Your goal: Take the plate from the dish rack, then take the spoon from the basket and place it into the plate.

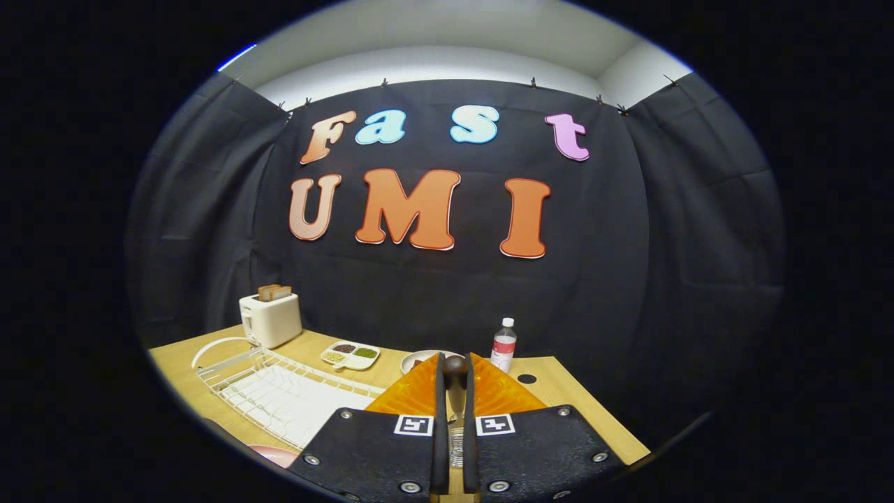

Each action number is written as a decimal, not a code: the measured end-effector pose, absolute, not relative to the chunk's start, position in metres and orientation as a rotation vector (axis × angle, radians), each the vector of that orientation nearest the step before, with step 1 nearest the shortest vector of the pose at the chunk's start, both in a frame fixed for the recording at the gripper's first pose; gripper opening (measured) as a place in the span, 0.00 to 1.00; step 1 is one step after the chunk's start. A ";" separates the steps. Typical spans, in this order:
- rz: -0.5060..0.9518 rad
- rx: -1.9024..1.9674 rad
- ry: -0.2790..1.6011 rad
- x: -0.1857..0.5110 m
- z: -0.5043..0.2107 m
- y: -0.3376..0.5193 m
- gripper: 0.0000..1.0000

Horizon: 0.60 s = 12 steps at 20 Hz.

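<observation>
A wooden bench (601,419) runs across the lower part of the scene, against a black cloth wall. The largest thing on it is a white wire dish rack (279,391), lying left of the claw and holding nothing that can be made out. Behind the rack stands a white toaster (270,319) with bread in its slots. A pale plate (418,360) sits on the bench just beyond the fingertips, only its near rim visible. Left of the plate is a small divided dish (350,355) with dark and green fillings. Right of the plate stands a clear bottle (503,345). A pink rim, possibly the basket, peeks out beside the left finger, but I cannot tell for sure.

The claw (455,391) is nearly closed, both fingers pressing on a spoon (455,370) held upright between them, its dark rounded end above the grip and metal showing below.

Judging from this, the plate is already out of the rack and the spoon is in hand, so the last step is under way. The next move calls for carrying the spoon forward over the plate, lowering it, then opening the fingers.
</observation>
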State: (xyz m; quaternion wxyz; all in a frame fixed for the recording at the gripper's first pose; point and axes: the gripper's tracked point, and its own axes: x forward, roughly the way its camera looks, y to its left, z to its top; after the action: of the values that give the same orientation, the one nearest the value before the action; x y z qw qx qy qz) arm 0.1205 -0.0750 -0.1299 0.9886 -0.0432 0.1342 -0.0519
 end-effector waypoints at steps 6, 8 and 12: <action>0.038 -0.071 0.252 0.070 -0.108 -0.022 0.08; 0.094 -0.052 0.272 0.054 -0.111 -0.002 0.08; 0.196 -0.011 0.295 0.032 -0.118 0.032 0.08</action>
State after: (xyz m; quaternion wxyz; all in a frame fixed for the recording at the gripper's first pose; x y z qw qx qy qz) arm 0.0318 0.0319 -0.1175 0.9844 -0.0052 0.1466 0.0973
